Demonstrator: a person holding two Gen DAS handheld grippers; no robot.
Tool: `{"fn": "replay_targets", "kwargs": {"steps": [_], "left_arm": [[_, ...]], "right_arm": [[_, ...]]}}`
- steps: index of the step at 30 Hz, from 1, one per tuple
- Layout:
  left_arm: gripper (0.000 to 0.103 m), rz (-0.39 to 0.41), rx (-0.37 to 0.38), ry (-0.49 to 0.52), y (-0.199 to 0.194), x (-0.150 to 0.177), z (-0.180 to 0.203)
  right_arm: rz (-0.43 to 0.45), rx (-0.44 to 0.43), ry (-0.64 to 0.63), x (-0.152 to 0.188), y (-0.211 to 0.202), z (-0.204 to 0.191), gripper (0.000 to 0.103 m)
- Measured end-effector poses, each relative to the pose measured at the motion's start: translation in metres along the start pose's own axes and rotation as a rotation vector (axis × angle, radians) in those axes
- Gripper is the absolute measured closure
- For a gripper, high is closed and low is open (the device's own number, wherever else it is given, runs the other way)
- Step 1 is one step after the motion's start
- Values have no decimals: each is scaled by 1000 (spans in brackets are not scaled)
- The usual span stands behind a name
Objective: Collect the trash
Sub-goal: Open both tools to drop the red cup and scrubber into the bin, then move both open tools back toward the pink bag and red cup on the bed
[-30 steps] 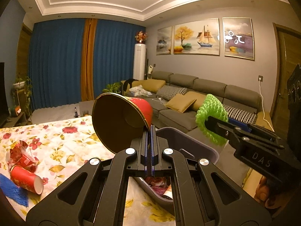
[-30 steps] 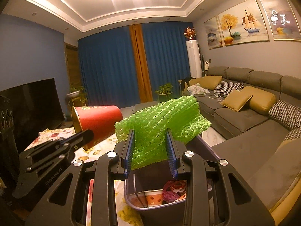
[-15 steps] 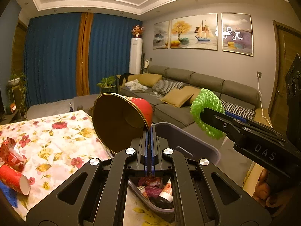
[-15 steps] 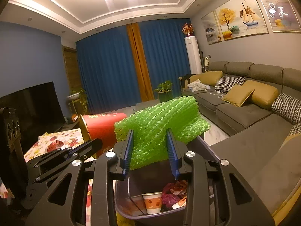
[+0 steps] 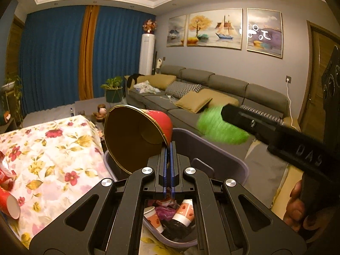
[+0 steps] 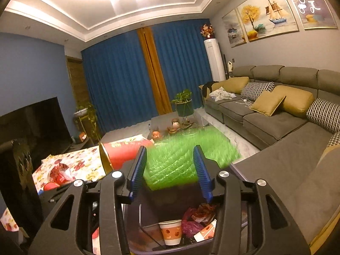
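The right gripper (image 6: 171,165) is opening over the grey trash bin (image 6: 136,210), and the blurry green foam net (image 6: 182,155) sits loose between its jaws. The left gripper (image 5: 169,148) pinches the red paper bowl's (image 5: 138,136) rim above the bin. Next, that bowl needs letting go too.

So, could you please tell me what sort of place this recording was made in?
It looks like a home living room: a long grey sectional sofa with cushions, a flat-screen television, blue floor-length curtains and framed paintings on the wall.
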State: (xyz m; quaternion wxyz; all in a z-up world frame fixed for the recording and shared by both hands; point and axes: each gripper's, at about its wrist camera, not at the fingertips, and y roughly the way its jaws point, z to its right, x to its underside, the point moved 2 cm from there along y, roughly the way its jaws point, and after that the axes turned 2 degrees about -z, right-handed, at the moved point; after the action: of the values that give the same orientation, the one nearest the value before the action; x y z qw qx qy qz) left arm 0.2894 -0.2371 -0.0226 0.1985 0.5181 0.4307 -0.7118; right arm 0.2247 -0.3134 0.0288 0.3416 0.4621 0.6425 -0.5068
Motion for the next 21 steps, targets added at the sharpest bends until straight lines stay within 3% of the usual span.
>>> {"fn": "replay_targets", "kwargs": {"steps": [4,9,12,15,21], "left_arm": [[100,-25,-10,-1,8,5,-1],[56,-36,-31,-17,9,9,-5],[37,-13,-52,-27,-1,9,-10],[27,10,-74,-33,-14,8,-13],[20,19,-115,-52,-42,12,-24]], "right_arm": [[1,12,18,1,1,6,52],[15,32,17,4,-5,8,41],[22,48,12,6,-11,7,33],[30,56,10,11,-17,3,24],[51,62,9,20,-36,-5,16]]}}
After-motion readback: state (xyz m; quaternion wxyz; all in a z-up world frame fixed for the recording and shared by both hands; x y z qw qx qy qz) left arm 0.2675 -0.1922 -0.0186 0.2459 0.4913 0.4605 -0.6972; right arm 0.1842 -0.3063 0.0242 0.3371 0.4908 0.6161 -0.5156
